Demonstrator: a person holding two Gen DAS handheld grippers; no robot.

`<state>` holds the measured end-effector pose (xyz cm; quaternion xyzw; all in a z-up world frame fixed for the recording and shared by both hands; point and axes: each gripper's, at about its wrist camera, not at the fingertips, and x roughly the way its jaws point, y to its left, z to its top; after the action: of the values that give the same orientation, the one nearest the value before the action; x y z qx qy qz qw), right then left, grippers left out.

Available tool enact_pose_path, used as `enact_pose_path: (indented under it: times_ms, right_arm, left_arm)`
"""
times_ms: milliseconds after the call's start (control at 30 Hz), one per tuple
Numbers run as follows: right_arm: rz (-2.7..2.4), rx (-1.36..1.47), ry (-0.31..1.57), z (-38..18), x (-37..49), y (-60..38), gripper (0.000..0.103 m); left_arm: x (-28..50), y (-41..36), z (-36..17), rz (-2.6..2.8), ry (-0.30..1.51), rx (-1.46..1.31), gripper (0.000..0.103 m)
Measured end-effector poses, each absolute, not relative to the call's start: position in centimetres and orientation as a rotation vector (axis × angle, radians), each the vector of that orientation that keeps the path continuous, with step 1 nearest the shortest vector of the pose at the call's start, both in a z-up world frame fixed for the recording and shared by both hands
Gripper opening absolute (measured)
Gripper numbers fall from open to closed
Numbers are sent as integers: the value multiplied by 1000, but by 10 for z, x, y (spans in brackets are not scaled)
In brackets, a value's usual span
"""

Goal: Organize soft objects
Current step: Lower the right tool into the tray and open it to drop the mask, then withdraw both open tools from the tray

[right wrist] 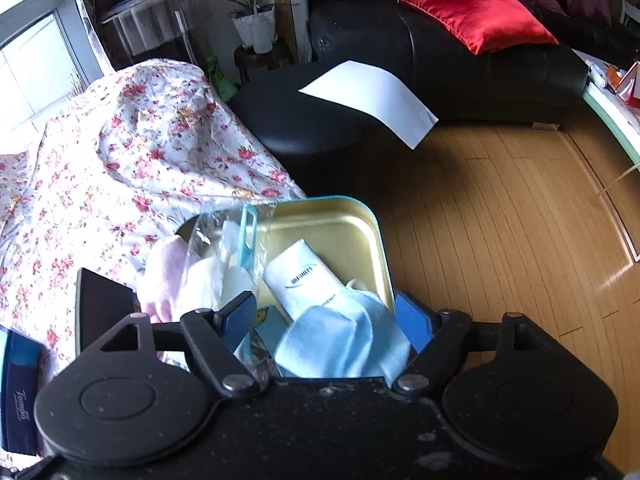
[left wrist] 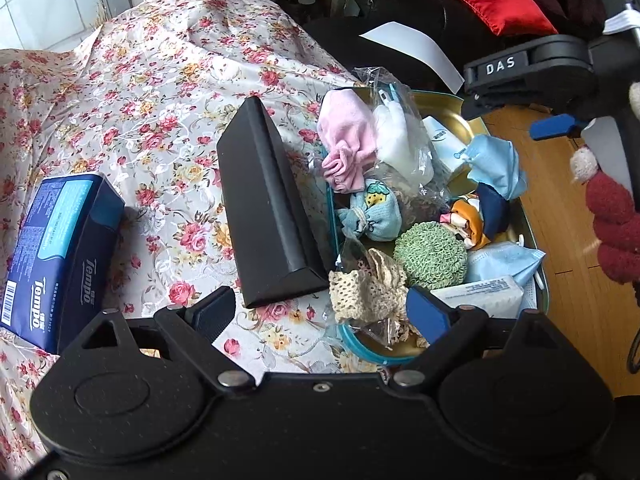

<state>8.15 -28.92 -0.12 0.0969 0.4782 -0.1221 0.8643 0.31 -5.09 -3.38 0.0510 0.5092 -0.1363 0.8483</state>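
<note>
The gold-lined tin (left wrist: 472,116) with a teal rim sits at right of centre in the left wrist view, its long axis running from the lower middle toward the upper right, at the edge of the bench's floral cloth (left wrist: 160,92). It is heaped with soft things: a pink sock (left wrist: 346,136), a clear bag of white cloth (left wrist: 400,136), a green knitted ball (left wrist: 431,255), a cream lace piece (left wrist: 372,284), and a pale blue face mask (left wrist: 498,160) at its right side.

Left of the tin, just beside it, a black triangular box (left wrist: 268,208) lies with its long axis running up the frame. A blue Tempo tissue pack (left wrist: 60,248) lies at far left.

The left hand-held gripper (left wrist: 320,320) points steeply down over the tin's near end, fingers spread wide, gripping nothing. In the right wrist view the right hand-held gripper (right wrist: 326,320) tilts down over the tin; the face mask lies loose between its parted fingers.
</note>
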Motion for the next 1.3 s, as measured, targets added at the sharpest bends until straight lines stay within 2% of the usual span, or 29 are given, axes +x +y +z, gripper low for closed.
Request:
enact_pose_path:
  times_ms: [533,733,1033,1167,1300]
  right_arm:
    - [-284,174,896,26,65,-285,76]
    - [-315,184,833,49,35,-277,82]
    - [-350,200,839,51,-19,-256,92]
    - [-361,217,862,45,-41,-244,100]
    - [-373,224,880,39,-57,-235,102]
  left_arm:
    - [0,-48,-22,-290,1051,99,89]
    - [-6,-43,-8,-275,997,114,95]
    - [-19,-30,-3,-255,986,121,96]
    - [-28,-23,-3,-250,992,115,96]
    - [-37,-17,-3,-232,986,131,96]
